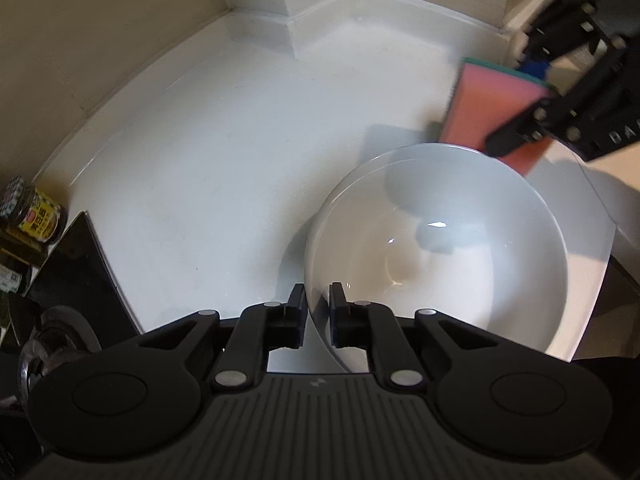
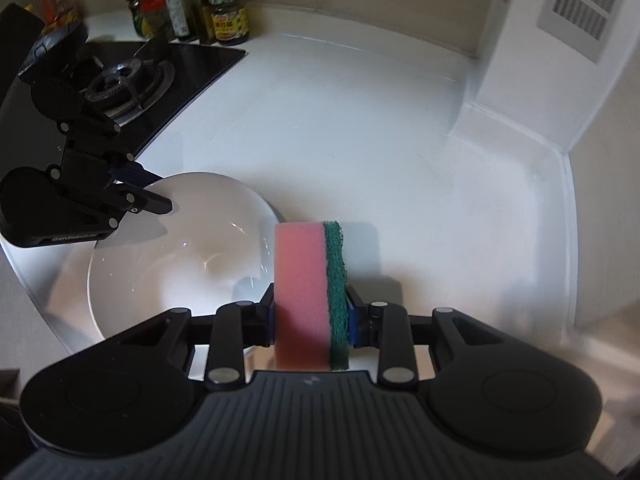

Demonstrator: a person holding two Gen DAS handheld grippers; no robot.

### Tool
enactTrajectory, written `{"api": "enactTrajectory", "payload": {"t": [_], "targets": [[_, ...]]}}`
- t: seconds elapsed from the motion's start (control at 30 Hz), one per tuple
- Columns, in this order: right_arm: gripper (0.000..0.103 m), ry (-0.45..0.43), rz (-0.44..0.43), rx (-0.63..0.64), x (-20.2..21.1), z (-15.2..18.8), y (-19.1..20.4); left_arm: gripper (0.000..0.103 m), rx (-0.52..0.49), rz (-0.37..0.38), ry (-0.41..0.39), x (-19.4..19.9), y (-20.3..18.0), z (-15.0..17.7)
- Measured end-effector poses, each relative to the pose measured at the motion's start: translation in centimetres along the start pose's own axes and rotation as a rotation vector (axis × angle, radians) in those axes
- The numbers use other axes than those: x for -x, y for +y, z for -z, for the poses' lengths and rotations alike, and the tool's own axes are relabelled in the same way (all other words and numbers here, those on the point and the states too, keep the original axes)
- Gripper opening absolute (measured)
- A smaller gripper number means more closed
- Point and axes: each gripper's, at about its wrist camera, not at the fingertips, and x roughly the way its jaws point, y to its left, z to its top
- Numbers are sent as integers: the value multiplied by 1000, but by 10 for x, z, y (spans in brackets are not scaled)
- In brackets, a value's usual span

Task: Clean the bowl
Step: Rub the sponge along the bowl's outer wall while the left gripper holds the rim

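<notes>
A white bowl sits on the white counter, close to the front edge. The left gripper pinches the near rim of the bowl, one finger inside and one outside, so the bowl is held steady. The right gripper squeezes a sponge that is pink on one side and green and scratchy on the other. The sponge stands up on end, just past the bowl's rim, up in the air and not touching the inside of the bowl. The bowl looks shiny and bare inside, with no food or soap that I can see. I think both tools are ready, but the wiping is not going on right now, and I cannot tell if any has been done. Off to the side there is a black stove and some jars, well apart from the bowl.
</notes>
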Motion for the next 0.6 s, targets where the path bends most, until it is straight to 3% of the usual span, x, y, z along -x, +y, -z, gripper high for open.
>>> {"api": "enactTrajectory", "payload": {"t": [0.13,0.23,0.3,0.4,0.6], "targets": [[28,2,-9,56,-10,-13,0,11,43,-7,-22,0,1,0],[28,-26,-15,77,-14,-11,2,14,170,-26,-20,6,6,7],[28,-42,-28,40,-13,-8,-2,14,289,-34,-27,17,10,12],[28,-53,-29,-4,-8,-3,-4,14,381,-28,-14,31,11,19],[27,-79,-28,-89,4,13,-8,14,410,-31,18,30,10,18]]}}
